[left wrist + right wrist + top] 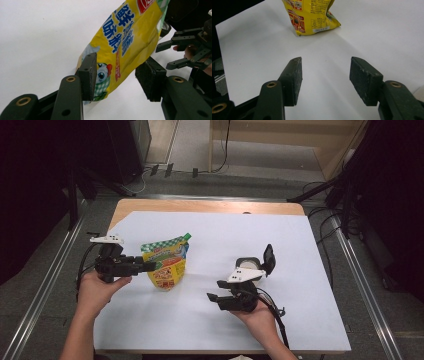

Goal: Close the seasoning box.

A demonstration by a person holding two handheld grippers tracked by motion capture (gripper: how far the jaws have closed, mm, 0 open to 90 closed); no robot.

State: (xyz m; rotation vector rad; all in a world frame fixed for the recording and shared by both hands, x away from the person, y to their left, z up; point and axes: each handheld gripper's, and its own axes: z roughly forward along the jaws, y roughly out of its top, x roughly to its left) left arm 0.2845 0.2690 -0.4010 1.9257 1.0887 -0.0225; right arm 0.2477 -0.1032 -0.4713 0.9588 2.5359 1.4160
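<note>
While the yellow plastic seasoning pouch (167, 265) stands tilted on the white surface (280, 245), the left claw (117, 77) straddles its lower corner, pads not quite pinching. The right claw (324, 75) gapes empty, pouch well ahead of it.

Pouch (310, 16) top (spout too) cut off.
</note>
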